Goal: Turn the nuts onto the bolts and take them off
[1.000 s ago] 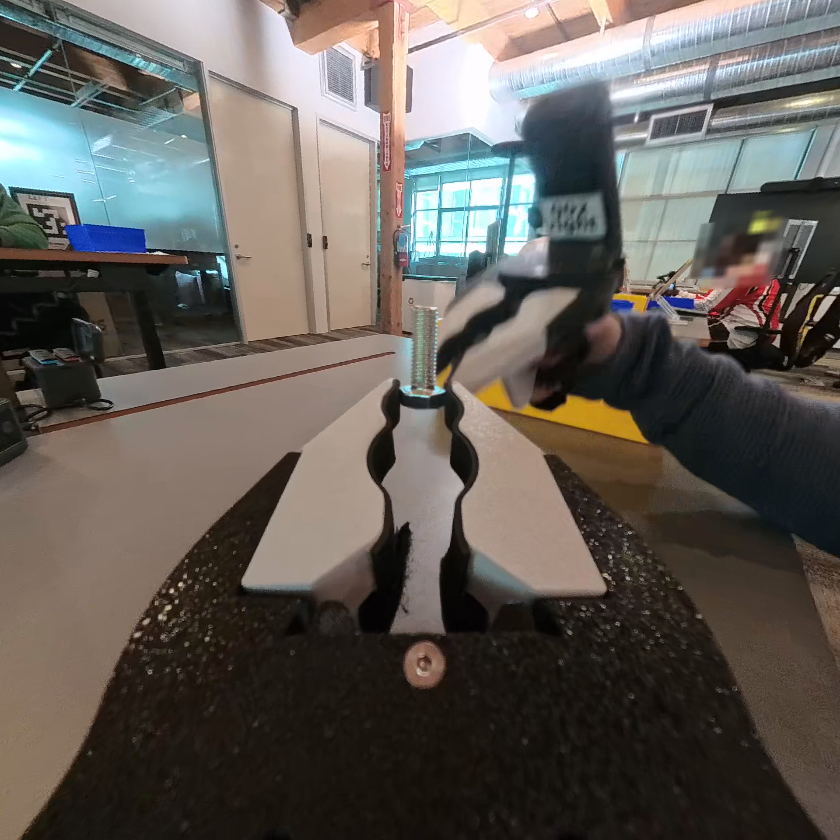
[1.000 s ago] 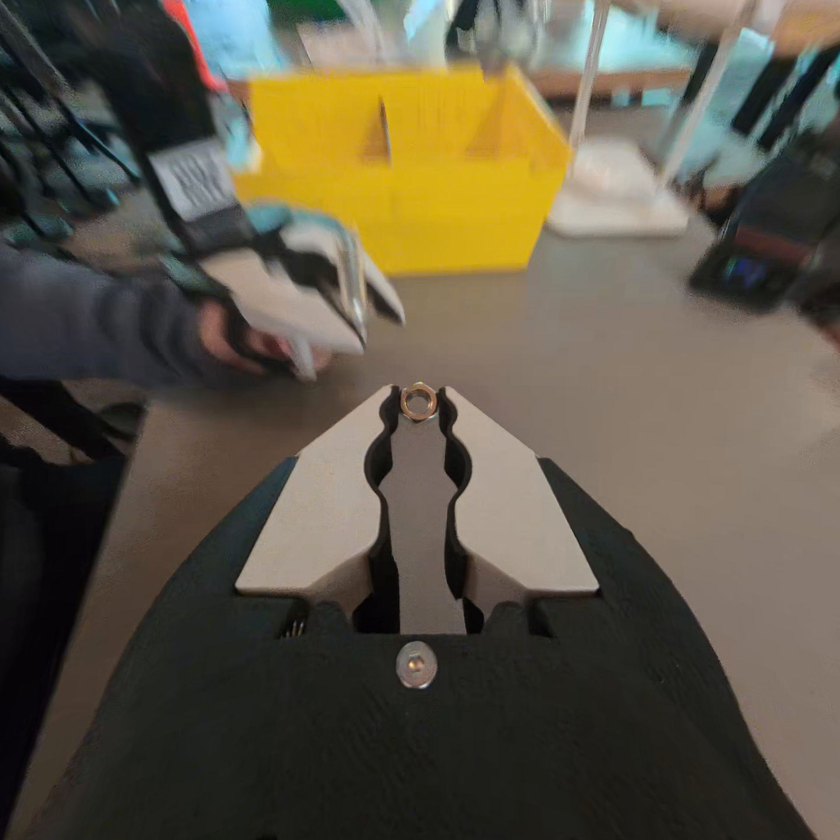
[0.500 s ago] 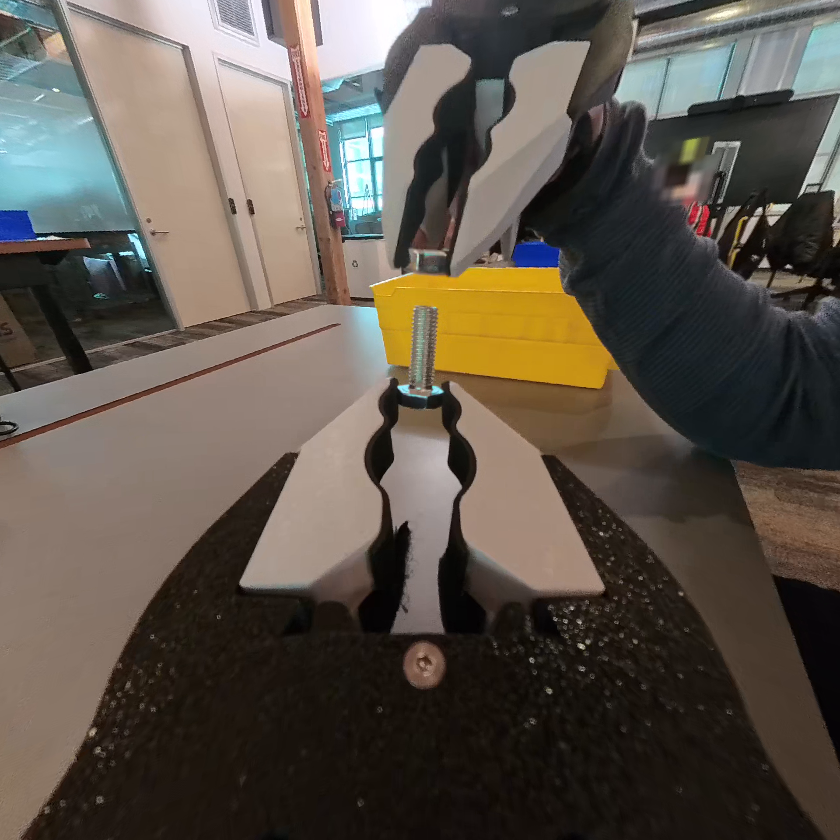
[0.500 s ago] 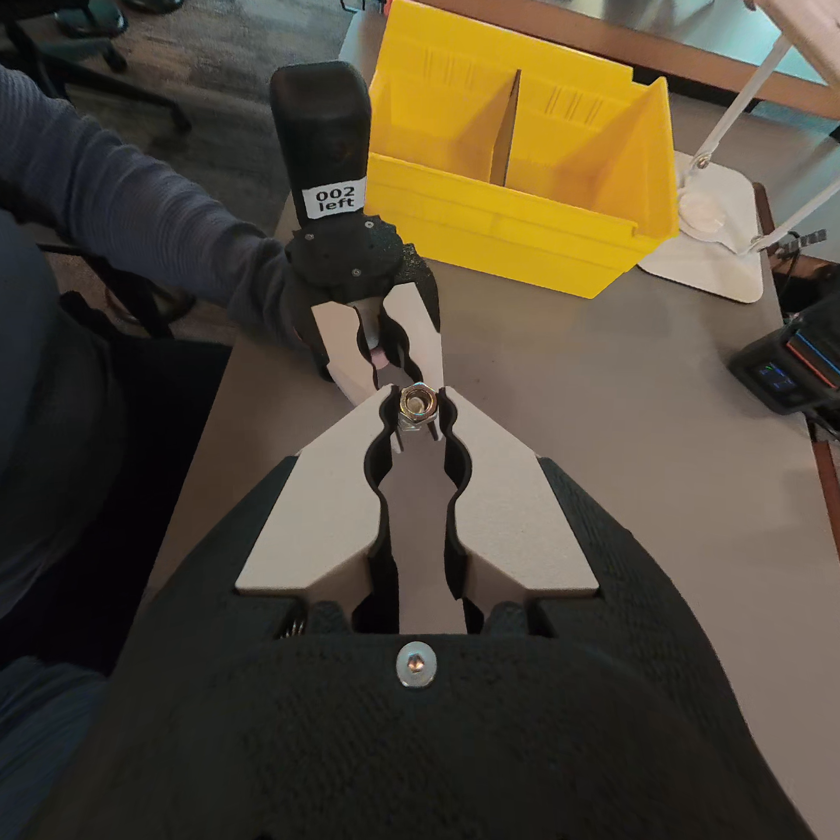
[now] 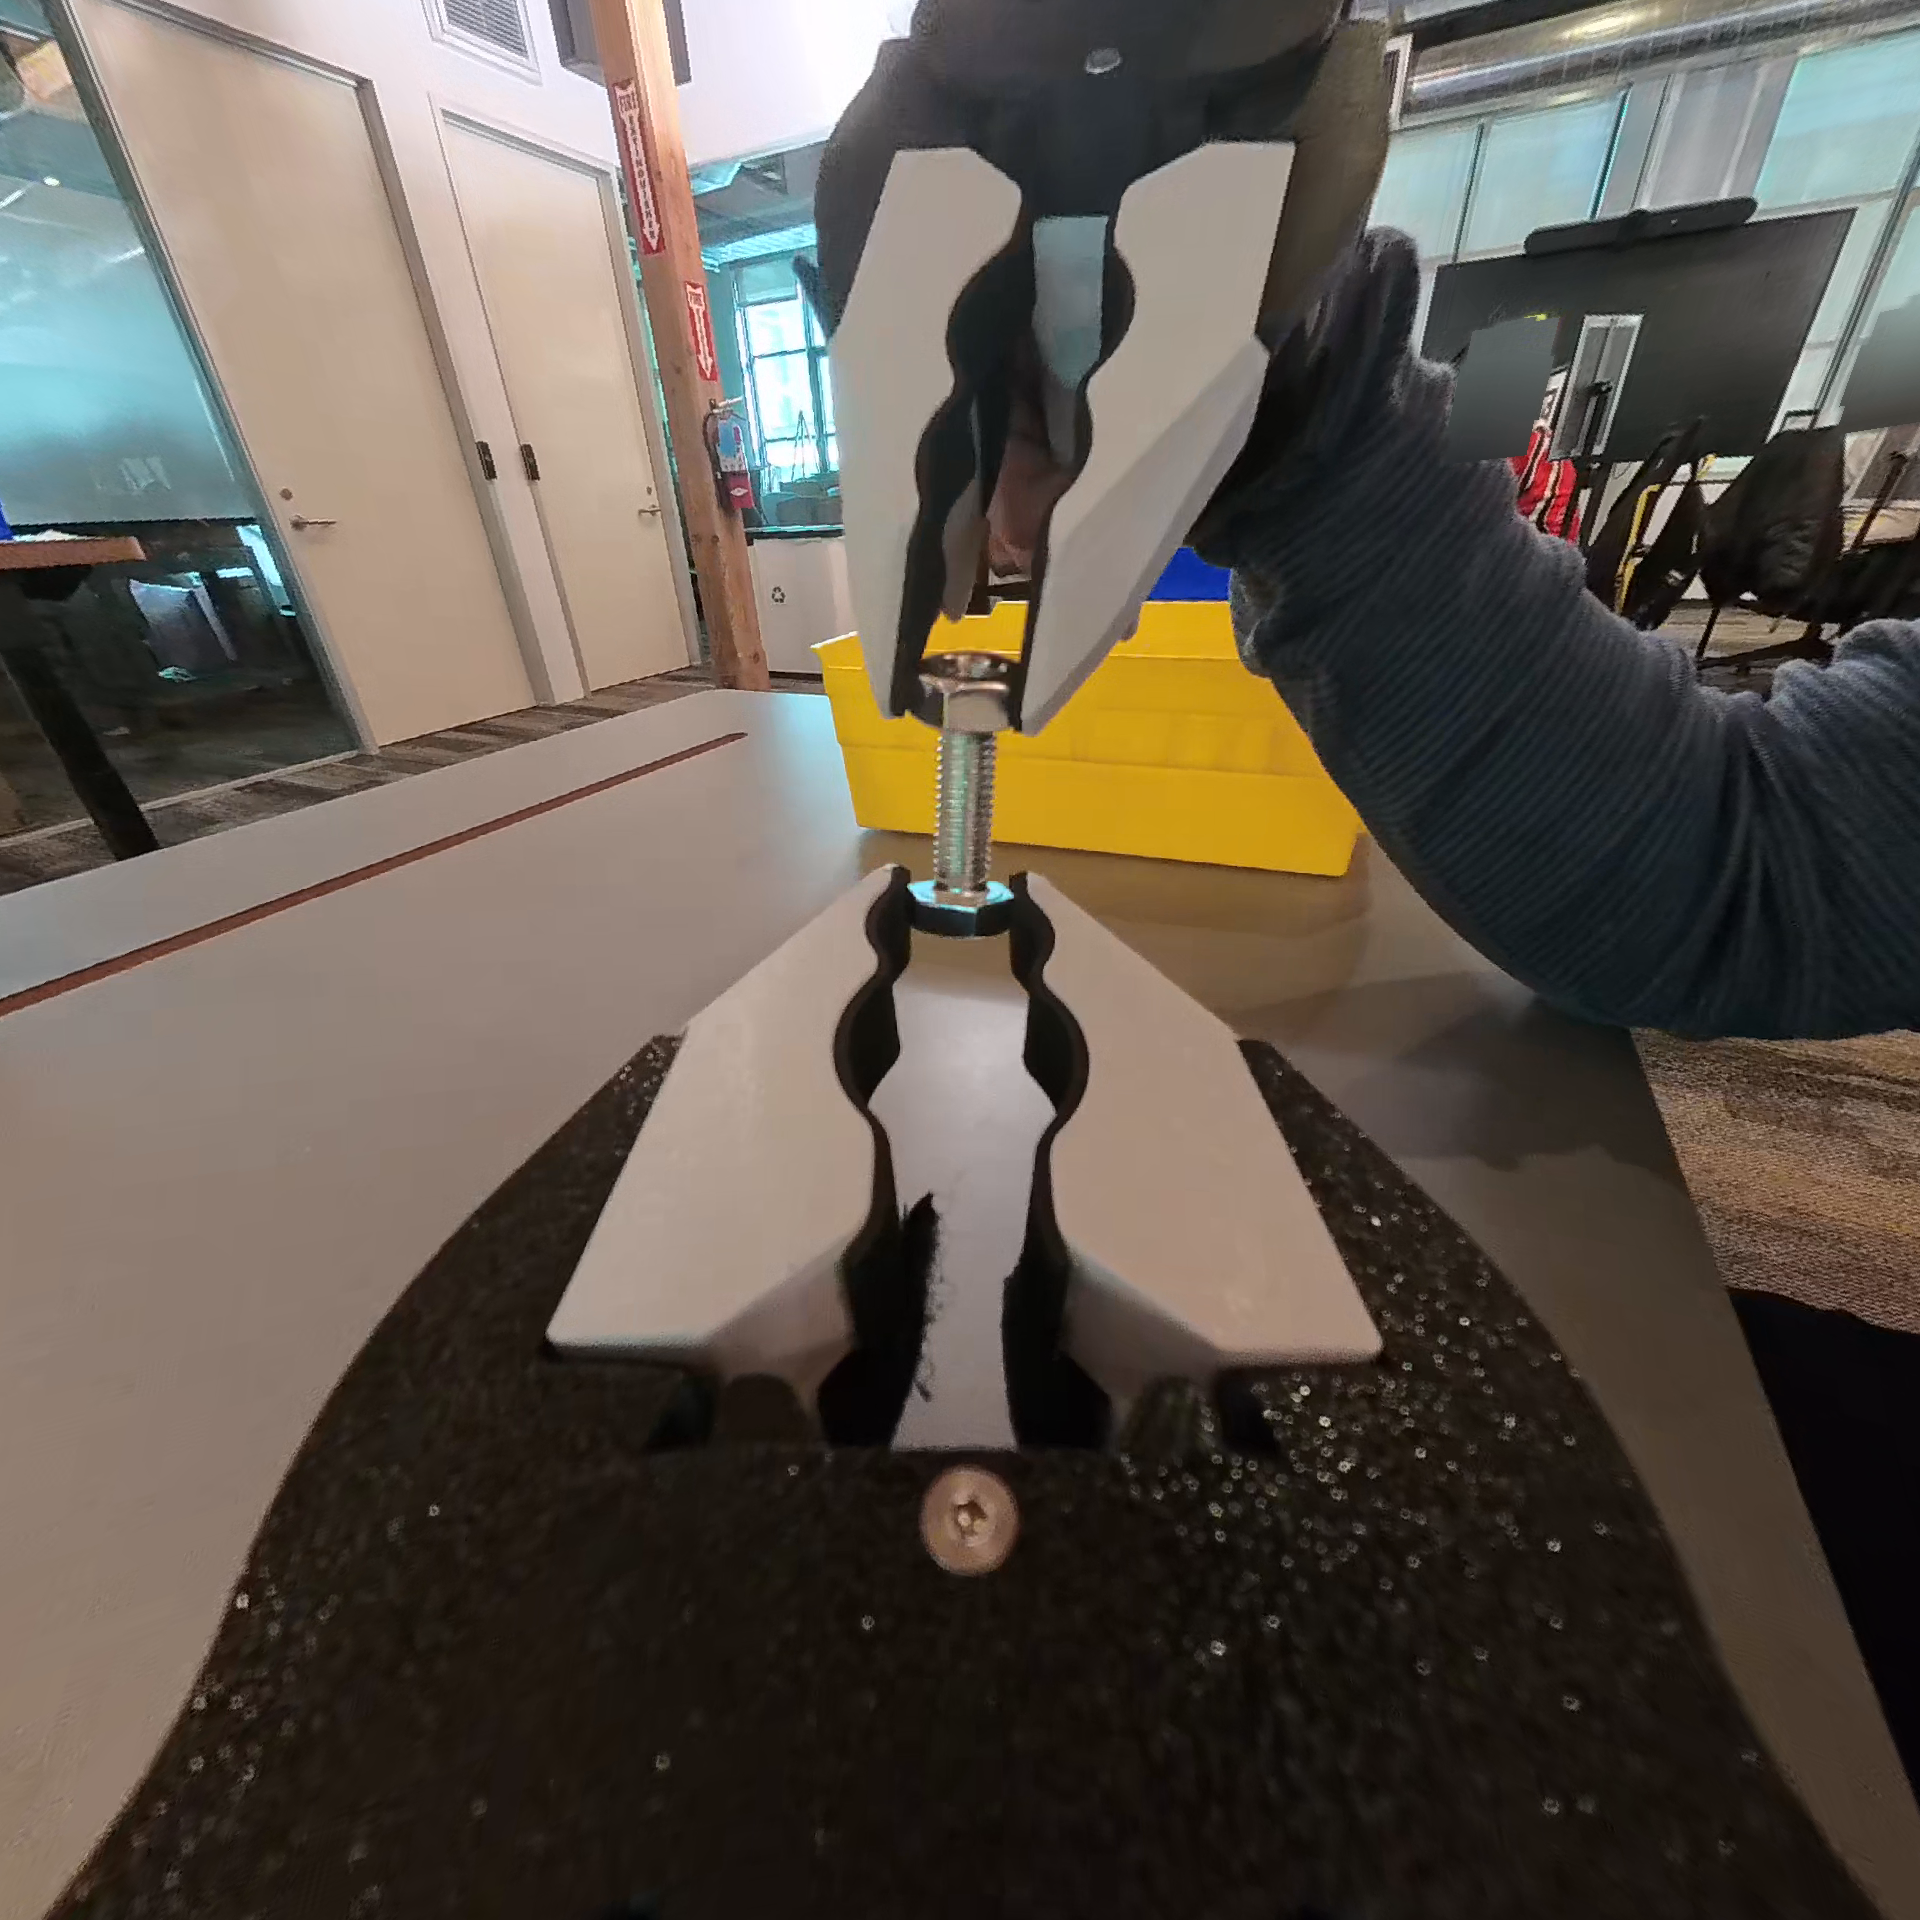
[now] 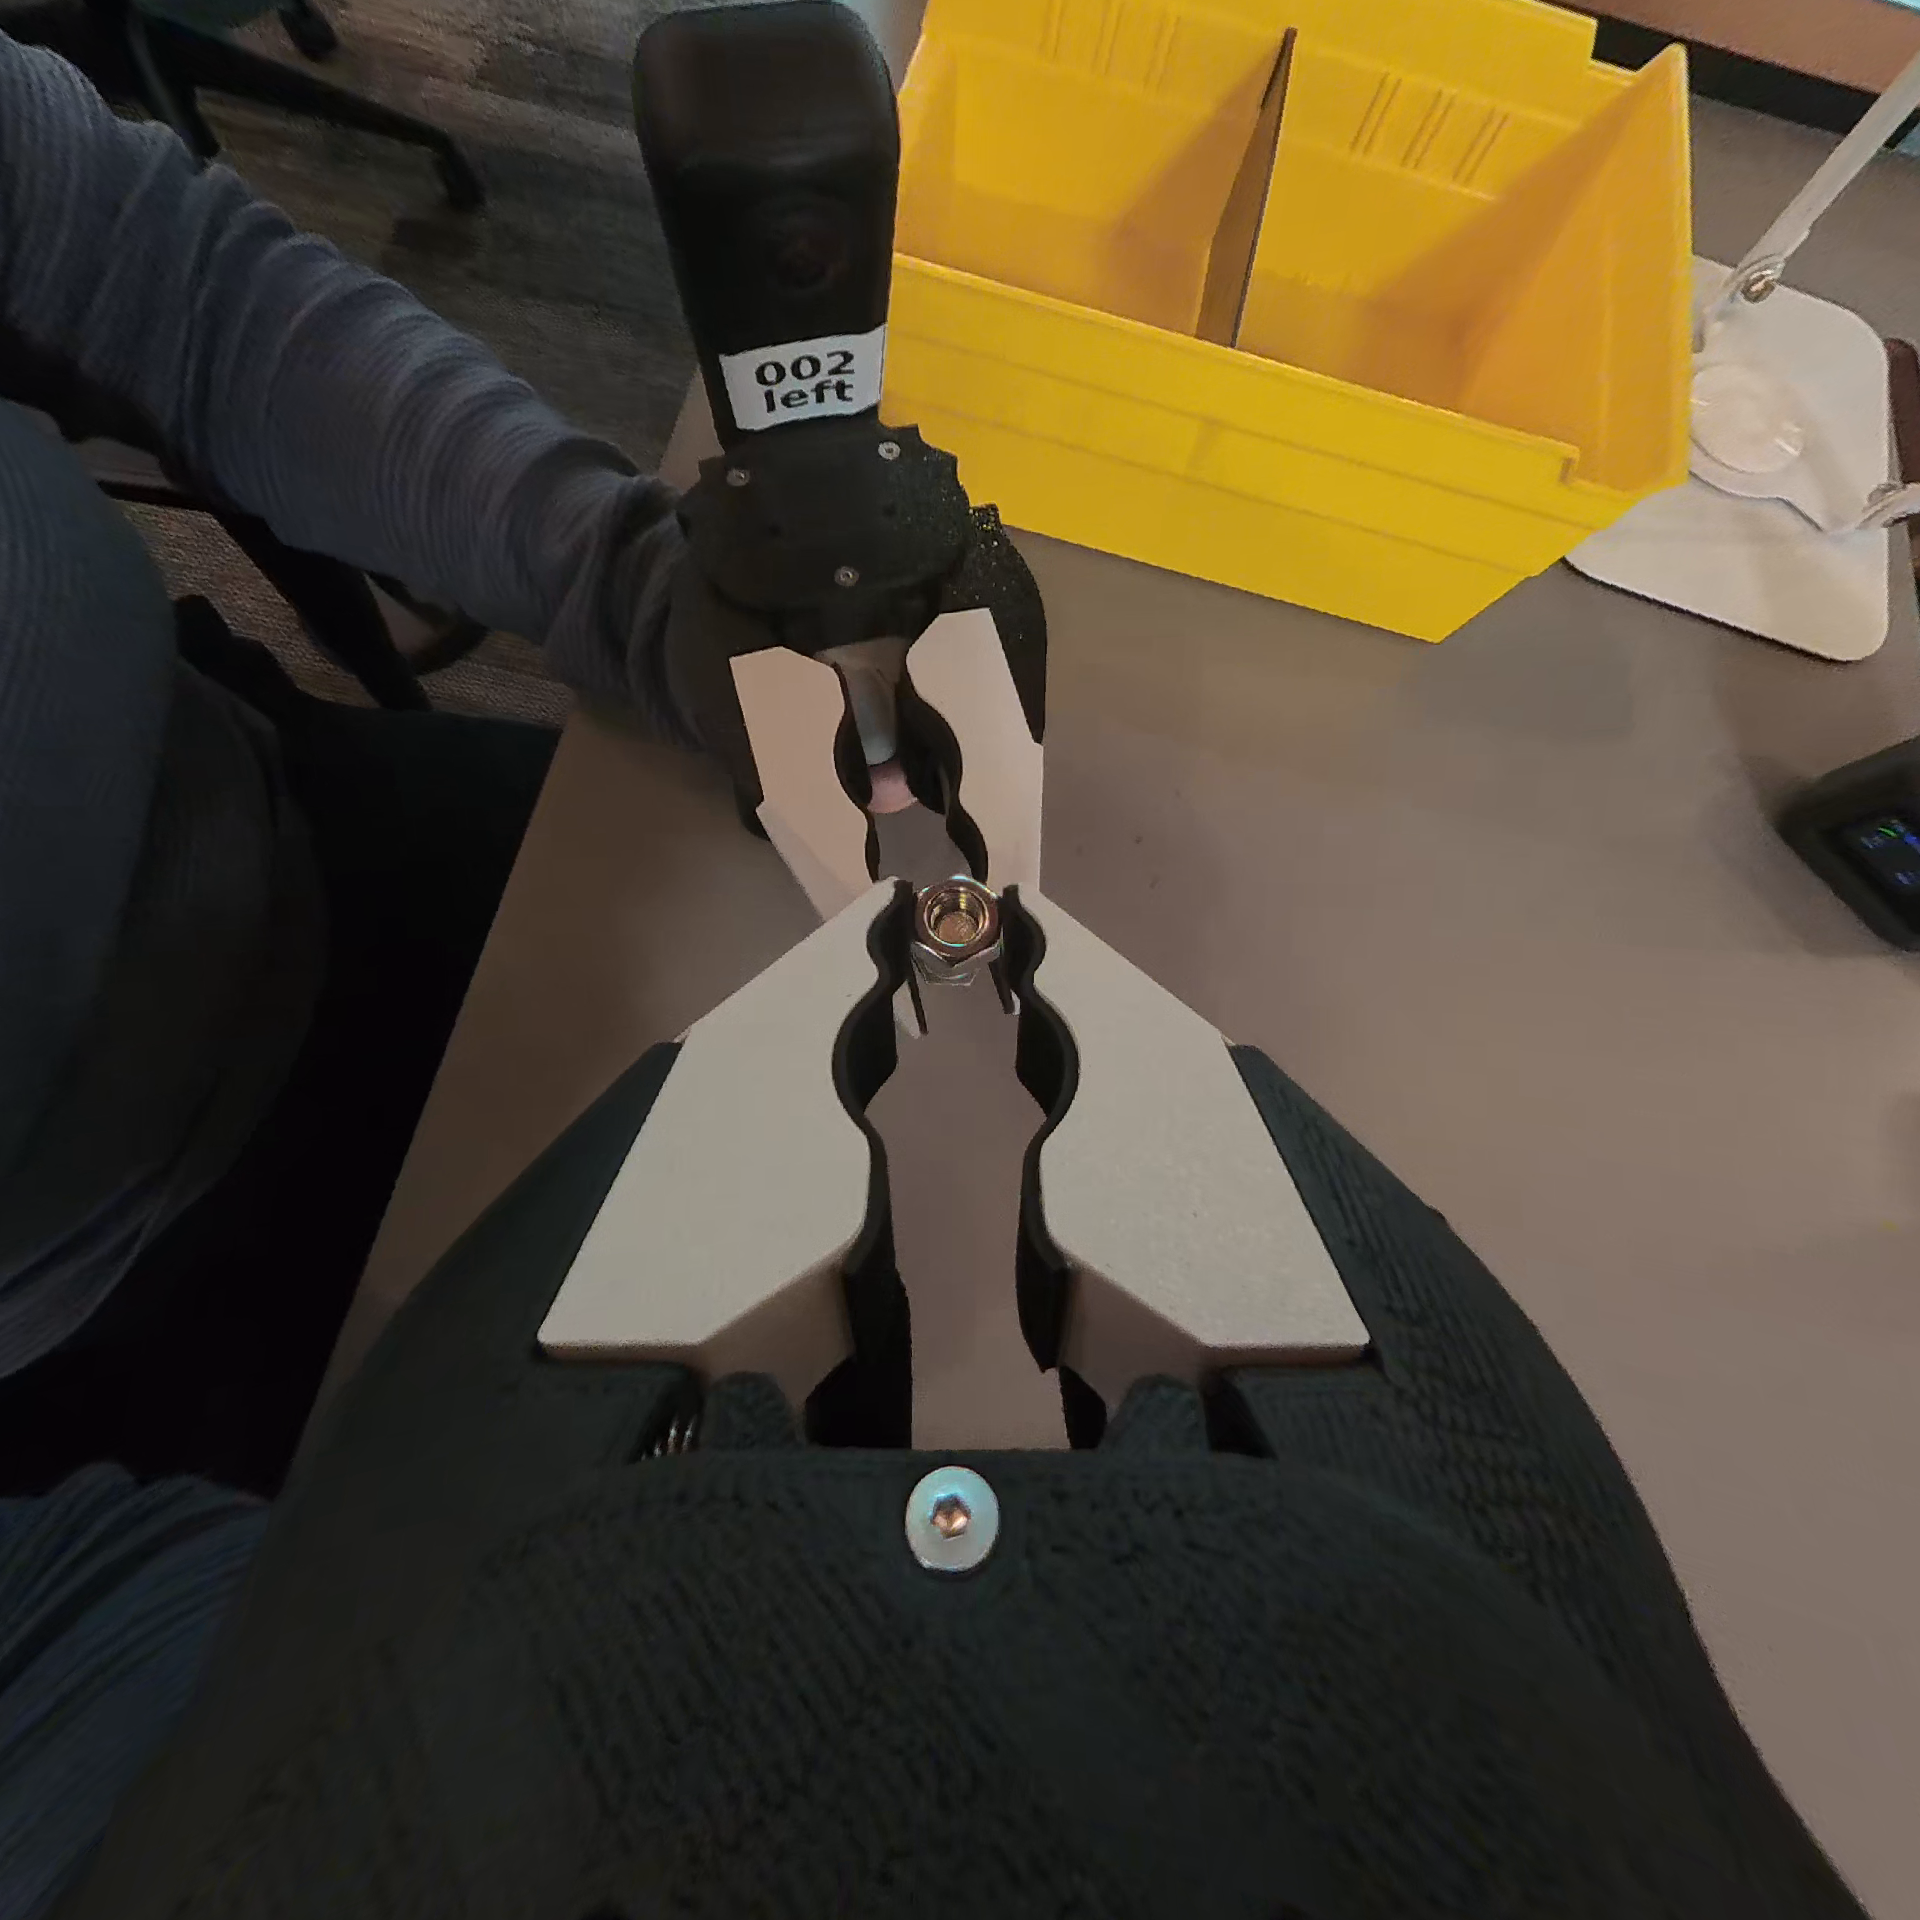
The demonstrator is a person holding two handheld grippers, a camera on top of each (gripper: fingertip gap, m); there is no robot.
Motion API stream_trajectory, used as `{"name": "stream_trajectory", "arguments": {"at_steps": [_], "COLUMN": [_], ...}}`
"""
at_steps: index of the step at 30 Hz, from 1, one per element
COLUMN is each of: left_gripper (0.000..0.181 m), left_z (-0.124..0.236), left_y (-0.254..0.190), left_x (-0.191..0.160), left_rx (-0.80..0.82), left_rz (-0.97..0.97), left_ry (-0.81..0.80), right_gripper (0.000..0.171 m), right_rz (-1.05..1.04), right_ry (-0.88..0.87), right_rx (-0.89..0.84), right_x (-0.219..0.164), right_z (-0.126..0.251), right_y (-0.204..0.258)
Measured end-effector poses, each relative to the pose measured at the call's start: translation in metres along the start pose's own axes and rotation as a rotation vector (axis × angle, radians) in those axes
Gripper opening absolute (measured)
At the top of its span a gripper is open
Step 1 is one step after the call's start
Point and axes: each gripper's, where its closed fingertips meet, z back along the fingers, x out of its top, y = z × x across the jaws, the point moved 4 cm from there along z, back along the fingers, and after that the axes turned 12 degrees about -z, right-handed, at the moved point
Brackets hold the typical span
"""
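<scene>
The nut (image 5: 961, 699), pinched by the right gripper (image 5: 961, 686), is set on the bolt (image 5: 961, 821) clamped by the left gripper (image 5: 958, 914), threading seemingly barely begun.

Left gripper (image 5: 961, 914): pale grey wedge fingers (image 5: 727, 1164) with wavy black inner edges, speckled black body, one silver screw (image 5: 969, 1519). Right gripper (image 6: 956, 940): identical; white sticker (image 6: 802, 382) on black handle. Ribbed blue-grey sleeves (image 5: 1621, 790).
</scene>
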Motion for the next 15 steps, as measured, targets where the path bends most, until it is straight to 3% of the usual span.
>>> {"name": "stream_trajectory", "arguments": {"at_steps": [6, 15], "left_gripper": [0.017, 0.017], "left_z": [0.004, 0.027], "left_y": [0.004, 0.038], "left_x": [0.004, 0.008], "left_rx": [0.008, 0.324], "left_rz": [0.054, 0.065], "left_ry": [-0.052, -0.084], "right_gripper": [0.016, 0.016], "right_rz": [-0.022, -0.275], "right_ry": [-0.046, -0.190], "right_rx": [0.002, -0.133], "right_x": [0.004, 0.039], "right_z": [0.001, -0.023], "right_y": [-0.002, -0.025]}}
